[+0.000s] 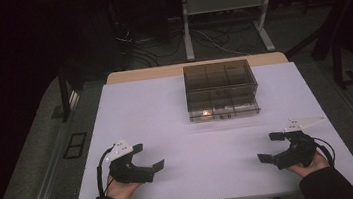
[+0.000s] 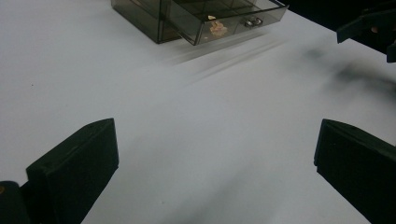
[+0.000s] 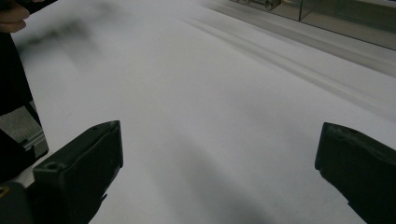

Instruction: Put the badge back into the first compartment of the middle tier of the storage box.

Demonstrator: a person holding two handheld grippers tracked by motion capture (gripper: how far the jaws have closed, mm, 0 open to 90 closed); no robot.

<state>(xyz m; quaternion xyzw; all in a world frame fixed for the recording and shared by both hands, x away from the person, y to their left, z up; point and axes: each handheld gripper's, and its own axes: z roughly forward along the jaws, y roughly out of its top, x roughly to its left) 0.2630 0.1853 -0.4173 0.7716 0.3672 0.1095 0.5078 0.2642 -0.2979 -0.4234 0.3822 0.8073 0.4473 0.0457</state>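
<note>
A smoky clear plastic drawer box (image 1: 221,90) stands at the back middle of the white table (image 1: 156,112). Its bottom drawer (image 2: 224,21) is pulled out a little, with a small pale orange item (image 1: 206,113) inside. My left gripper (image 1: 148,156) rests near the front left edge, open, nothing between its jaws. My right gripper (image 1: 270,146) rests near the front right edge, open and empty too. In the left gripper view the box (image 2: 196,18) sits far ahead, and the right gripper (image 2: 369,30) shows at the upper right.
The tabletop between grippers and box is bare white. Behind the table a desk frame (image 1: 225,18) and loose cables (image 1: 158,41) lie on the dark floor. A dark post (image 1: 64,92) stands at the left of the table.
</note>
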